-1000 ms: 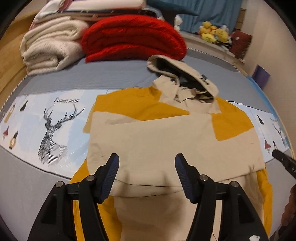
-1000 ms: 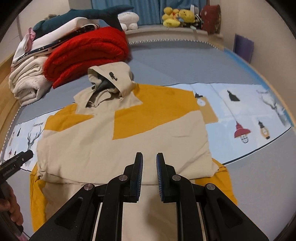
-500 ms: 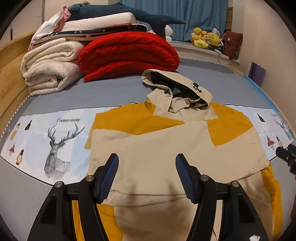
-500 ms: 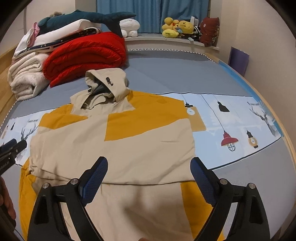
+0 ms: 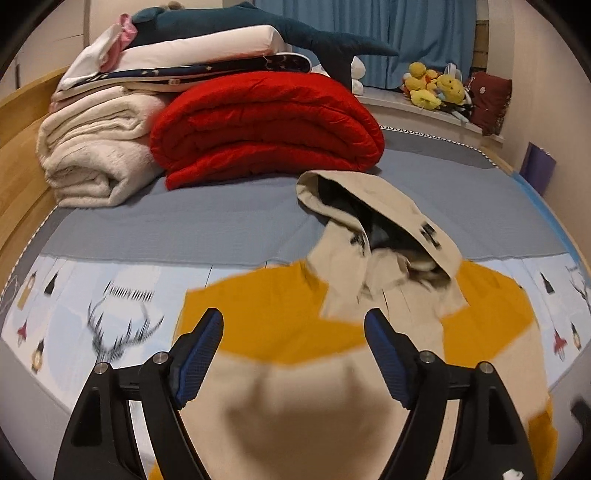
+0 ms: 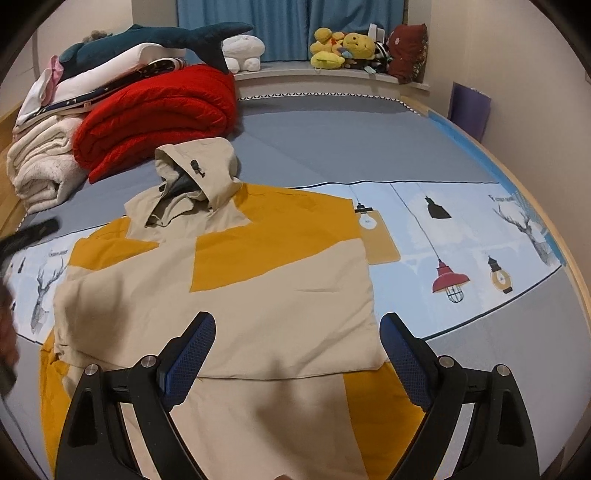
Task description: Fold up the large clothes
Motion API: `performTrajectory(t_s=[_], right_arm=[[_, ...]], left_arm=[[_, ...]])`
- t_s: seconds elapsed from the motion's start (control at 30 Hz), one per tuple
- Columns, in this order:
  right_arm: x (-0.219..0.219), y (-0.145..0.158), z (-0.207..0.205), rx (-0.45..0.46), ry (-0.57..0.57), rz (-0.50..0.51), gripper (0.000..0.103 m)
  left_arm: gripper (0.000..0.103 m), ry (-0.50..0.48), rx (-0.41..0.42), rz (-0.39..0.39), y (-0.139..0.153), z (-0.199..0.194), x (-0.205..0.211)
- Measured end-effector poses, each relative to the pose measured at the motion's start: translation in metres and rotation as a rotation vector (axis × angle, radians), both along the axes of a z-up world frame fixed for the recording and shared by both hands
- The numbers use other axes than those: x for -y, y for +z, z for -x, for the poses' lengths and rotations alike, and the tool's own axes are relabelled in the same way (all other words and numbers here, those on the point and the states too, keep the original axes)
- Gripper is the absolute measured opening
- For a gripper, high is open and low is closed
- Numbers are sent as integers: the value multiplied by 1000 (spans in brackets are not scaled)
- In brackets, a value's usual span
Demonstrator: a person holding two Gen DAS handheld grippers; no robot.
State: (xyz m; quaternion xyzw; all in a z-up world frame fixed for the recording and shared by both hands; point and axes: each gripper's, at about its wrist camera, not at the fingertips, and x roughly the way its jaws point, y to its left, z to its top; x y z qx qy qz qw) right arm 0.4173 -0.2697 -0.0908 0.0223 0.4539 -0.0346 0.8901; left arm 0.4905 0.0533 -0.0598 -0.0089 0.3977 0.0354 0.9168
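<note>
A beige and yellow hooded jacket [image 5: 295, 387] [image 6: 221, 295] lies flat on the bed, its lower part folded up over its body. Its hood [image 5: 399, 210] [image 6: 207, 162] points toward the far bedding pile. My left gripper [image 5: 293, 321] hovers above the jacket's yellow shoulder area; its jaws are opening and hold nothing. It also shows as a dark blur at the left edge [image 6: 33, 230] of the right wrist view. My right gripper [image 6: 299, 321] stands wide open over the folded edge, with nothing between its fingers.
A folded red quilt [image 5: 266, 122] [image 6: 159, 110], cream blankets [image 5: 92, 155] and a shark plush [image 5: 258, 22] are stacked at the far left. Plush toys [image 6: 343, 44] sit on the ledge behind. The printed sheet [image 6: 461, 240] stretches to the right, up to the wooden bed edge.
My right gripper went from nearly shut to wide open. My left gripper moved forward over the jacket toward the hood, and its jaws spread wider.
</note>
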Motion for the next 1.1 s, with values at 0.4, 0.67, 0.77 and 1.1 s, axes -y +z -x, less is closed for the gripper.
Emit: performTrajectory(t_s=[0.4, 0.67, 0.77, 1.1], right_arm=[[-4, -6, -7, 7, 25, 9, 66], [4, -13, -14, 29, -21, -28, 61], [8, -16, -18, 31, -43, -58, 61], [-3, -20, -25, 54, -56, -2, 49]], left_arm=[[49, -60, -55, 46, -37, -183, -9], [49, -4, -100, 118, -84, -263, -32], [49, 15, -114, 156, -97, -292, -39], [9, 3, -184, 216, -115, -348, -43]])
